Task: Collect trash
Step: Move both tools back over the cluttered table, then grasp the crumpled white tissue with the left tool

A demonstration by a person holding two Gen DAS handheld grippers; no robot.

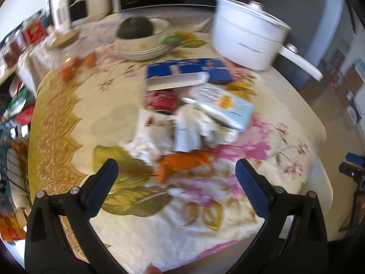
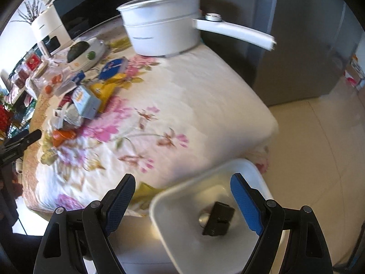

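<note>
A heap of trash lies mid-table: crumpled white paper point(image 1: 159, 137), an orange wrapper point(image 1: 182, 162), a light blue carton point(image 1: 228, 107), a red wrapper point(image 1: 163, 99) and a blue box point(image 1: 187, 69). My left gripper point(image 1: 176, 166) is open and empty, just short of the orange wrapper. My right gripper point(image 2: 182, 187) is open and empty, above a white bin point(image 2: 205, 205) beside the table's near corner. The heap also shows in the right wrist view: the orange wrapper point(image 2: 62, 135) and the carton point(image 2: 85, 100). The left gripper's finger point(image 2: 25, 139) shows at the left edge there.
A white pot point(image 1: 246, 38) with a long handle stands at the back right of the floral tablecloth point(image 1: 251, 182). A bowl holding a dark green squash point(image 1: 136, 27), a lime point(image 1: 172, 40) and small oranges point(image 1: 77, 66) sit at the back. A small black object point(image 2: 217, 221) lies in the bin.
</note>
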